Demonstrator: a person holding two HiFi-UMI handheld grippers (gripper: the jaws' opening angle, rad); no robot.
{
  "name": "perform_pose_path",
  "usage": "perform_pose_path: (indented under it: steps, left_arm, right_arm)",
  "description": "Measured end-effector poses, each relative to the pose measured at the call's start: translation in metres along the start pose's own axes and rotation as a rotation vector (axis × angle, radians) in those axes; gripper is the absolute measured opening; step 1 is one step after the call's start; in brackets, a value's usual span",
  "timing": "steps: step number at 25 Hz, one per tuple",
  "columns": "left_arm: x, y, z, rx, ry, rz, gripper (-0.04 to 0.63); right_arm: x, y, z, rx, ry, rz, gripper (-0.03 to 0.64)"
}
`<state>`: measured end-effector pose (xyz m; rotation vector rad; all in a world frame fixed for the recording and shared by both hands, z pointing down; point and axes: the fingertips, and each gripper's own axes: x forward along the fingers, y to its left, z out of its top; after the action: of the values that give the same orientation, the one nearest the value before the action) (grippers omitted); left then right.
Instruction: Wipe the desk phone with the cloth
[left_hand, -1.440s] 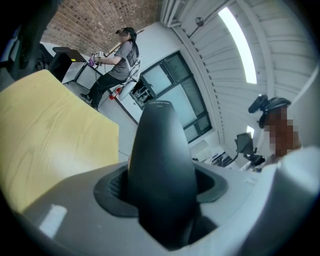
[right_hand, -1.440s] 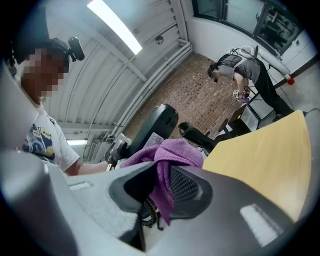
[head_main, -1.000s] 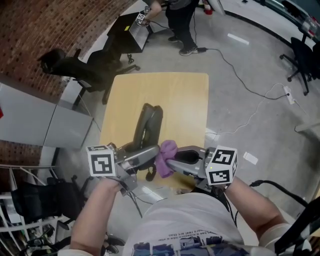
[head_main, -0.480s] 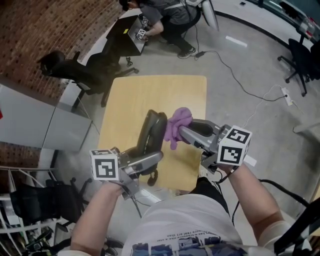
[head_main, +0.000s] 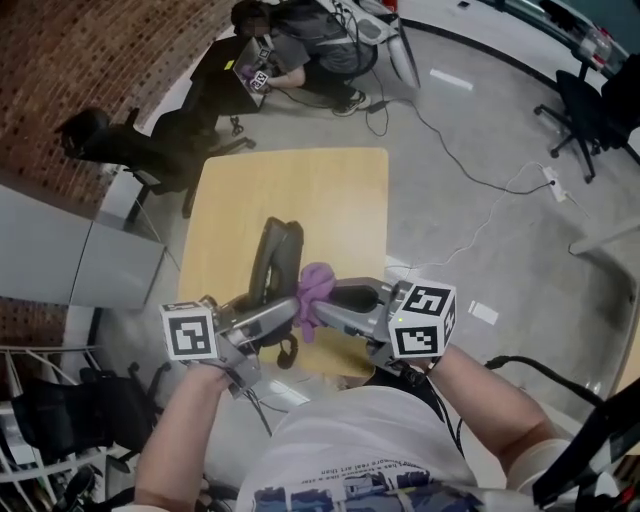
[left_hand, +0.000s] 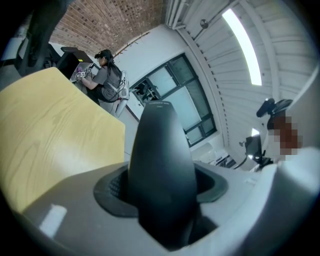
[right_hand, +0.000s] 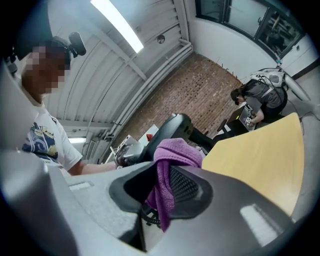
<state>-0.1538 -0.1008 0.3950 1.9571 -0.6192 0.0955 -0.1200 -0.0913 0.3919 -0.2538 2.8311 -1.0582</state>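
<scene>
Left tongs (left_hand: 162, 200) grip the black plastic desk phone (head_main: 275, 255); right tongs (right_hand: 162, 195) pinch the purple cloth (right_hand: 177, 150). Better hold the phone steady and rub lengthwise.

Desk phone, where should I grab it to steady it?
Grip the desk phone by its near end, across the narrow width, from the near side, as the left gripper does. It's long, slim and points away, so the rest is free for the cloth.
</scene>
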Motion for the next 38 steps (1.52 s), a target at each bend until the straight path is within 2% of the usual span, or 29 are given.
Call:
perform_pose_path:
  steps: [6, 9, 12, 17, 21, 30, 38]
  left_arm:
    - [0.006, -0.001, -0.001, 0.001, -0.011, 0.008, 0.311]
    - [0.004, 0.0, -0.004, 0.002, -0.003, 0.007, 0.311]
    - [0.002, 0.0, -0.007, -0.001, 0.004, 0.004, 0.311]
    - [0.0, 0.001, -0.011, -0.005, 0.021, 0.0, 0.311]
    - [-0.001, 0.001, -0.012, -0.018, 0.018, -0.016, 0.311]
    - [-0.01, 0.007, -0.001, -0.034, -0.042, 0.008, 0.311]
    - [-0.017, 0.022, 0.001, -0.113, -0.121, 0.034, 0.31]
  right_arm:
    - [-0.007, 0.032, -0.035, 0.016, 0.072, 0.076, 0.087]
    - [-0.01, 0.029, -0.033, -0.001, 0.064, 0.065, 0.087]
    - [-0.02, 0.011, -0.011, -0.018, 0.007, 0.005, 0.087]
    - [-0.033, -0.014, 0.049, -0.073, -0.128, -0.091, 0.087]
    - [-0.03, -0.02, 0.071, -0.093, -0.186, -0.121, 0.087]
    - [0.0, 0.012, 0.01, -0.001, -0.104, -0.052, 0.087]
    - [0.016, 0.046, -0.05, 0.056, -0.017, -0.009, 0.087]
